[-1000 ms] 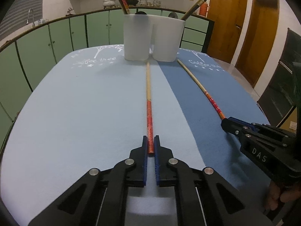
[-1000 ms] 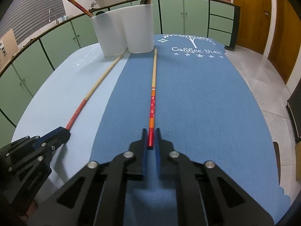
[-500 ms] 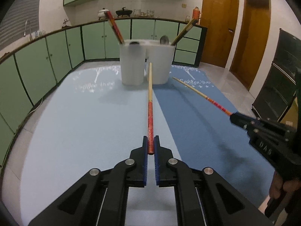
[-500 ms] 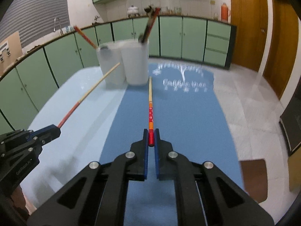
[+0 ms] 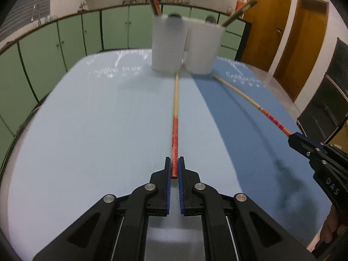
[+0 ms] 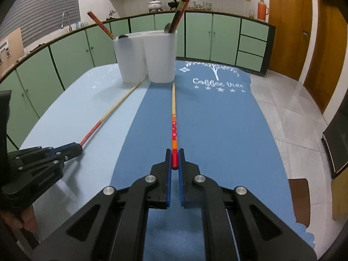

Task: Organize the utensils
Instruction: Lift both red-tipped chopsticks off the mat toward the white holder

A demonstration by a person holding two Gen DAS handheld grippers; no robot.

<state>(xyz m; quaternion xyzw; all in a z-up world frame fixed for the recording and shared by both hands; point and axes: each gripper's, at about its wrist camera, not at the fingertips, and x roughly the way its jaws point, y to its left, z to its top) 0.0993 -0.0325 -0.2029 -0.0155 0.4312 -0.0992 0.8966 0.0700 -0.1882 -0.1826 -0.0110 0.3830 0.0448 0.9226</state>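
While both claws, left (image 5: 174, 167) and right (image 6: 174, 159), are pinching chopsticks (image 5: 175, 117) (image 6: 173, 117) by their red ends, each stick is pointing lengthwise at the cups (image 6: 150, 56) by the table's far edge.

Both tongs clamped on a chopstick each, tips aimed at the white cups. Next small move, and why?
Probably lift both further: each chopstick tip sits low at the cups' base, below the rims. Left tongs and right tongs already grip firmly.

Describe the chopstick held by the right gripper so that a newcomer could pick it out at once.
Start at the two white cups, then follow the dark blue mat toward the camera. The chopstick is clamped in the right gripper. Unlike the other chopstick over the pale mat, it has orange bands and white flowers.
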